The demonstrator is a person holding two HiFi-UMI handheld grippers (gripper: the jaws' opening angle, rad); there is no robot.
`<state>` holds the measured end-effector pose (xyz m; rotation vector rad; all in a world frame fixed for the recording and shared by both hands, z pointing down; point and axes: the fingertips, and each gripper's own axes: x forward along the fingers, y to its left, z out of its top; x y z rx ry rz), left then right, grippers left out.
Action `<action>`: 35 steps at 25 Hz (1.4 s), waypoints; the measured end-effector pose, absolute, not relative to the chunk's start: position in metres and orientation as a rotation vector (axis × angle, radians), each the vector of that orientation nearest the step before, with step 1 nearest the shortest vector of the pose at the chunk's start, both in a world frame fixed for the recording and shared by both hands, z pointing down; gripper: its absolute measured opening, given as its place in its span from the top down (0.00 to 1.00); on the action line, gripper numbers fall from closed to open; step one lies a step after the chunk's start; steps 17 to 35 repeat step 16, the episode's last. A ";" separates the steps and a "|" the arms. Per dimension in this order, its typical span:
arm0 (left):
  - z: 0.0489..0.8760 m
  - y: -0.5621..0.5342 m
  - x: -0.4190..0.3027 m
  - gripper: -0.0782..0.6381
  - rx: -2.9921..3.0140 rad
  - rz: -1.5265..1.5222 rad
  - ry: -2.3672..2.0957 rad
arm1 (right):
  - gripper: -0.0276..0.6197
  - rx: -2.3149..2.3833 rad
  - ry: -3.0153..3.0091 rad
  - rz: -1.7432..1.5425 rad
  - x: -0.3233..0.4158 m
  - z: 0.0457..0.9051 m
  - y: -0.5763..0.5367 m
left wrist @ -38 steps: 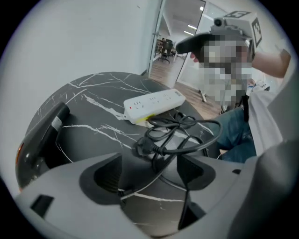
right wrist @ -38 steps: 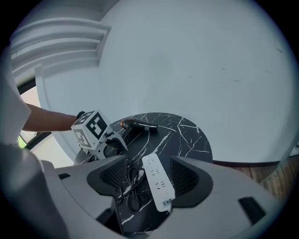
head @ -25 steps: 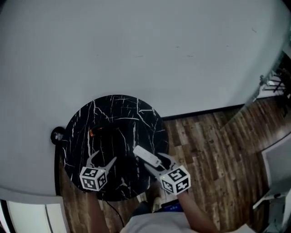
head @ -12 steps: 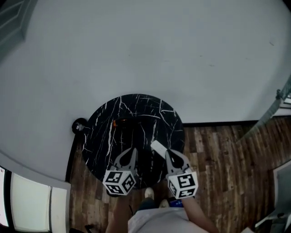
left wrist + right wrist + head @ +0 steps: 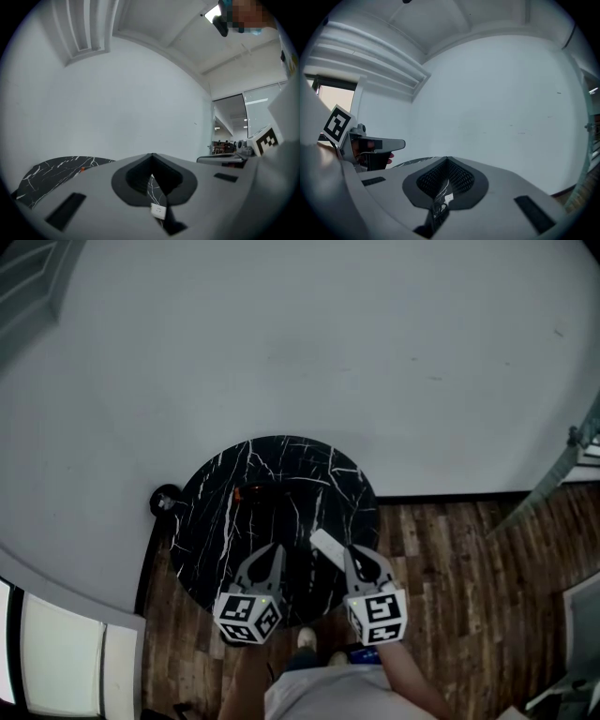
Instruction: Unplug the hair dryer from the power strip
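- Tongs in both hands are shut tip to tip with nothing between them. The left tongs [image 5: 273, 551] and right tongs [image 5: 352, 553] hover side by side over the near edge of the round black marble table [image 5: 211, 512], pointing away from the person.
- The white power strip [image 5: 324, 545] lies on the table just beside the right tongs' tip, on the side facing the left tongs. Its long axis runs slantwise from far-left to near-right, and its near end passes out of sight under the right tongs.
- The hair dryer [image 5: 255, 493] barely shows against the dark top. It is a darker patch with a small orange mark [image 5: 238, 491], toward the far left, ahead of the left tongs and well apart from them.
- Neither plug nor socket can be made out, so whether the cord is in or out is unsettled.
- As I judge it, the right hand is nearer the strip and the left hand nearer the dryer.
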<state>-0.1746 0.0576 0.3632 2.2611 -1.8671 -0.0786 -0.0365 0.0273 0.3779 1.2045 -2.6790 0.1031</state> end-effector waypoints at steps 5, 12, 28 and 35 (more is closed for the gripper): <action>0.373 0.056 -0.175 0.90 2.250 -0.048 -1.865 | 0.96 1.214 -2.671 0.109 -0.032 0.382 0.025; 0.380 0.053 -0.176 0.90 2.236 -0.001 -1.883 | 0.96 1.225 -2.695 0.100 -0.030 0.380 0.017; 0.385 0.053 -0.180 0.90 2.224 -0.003 -1.878 | 0.96 1.182 -2.652 0.125 -0.039 0.375 0.026; 0.385 0.053 -0.180 0.90 2.224 -0.003 -1.878 | 0.96 1.182 -2.652 0.125 -0.039 0.375 0.026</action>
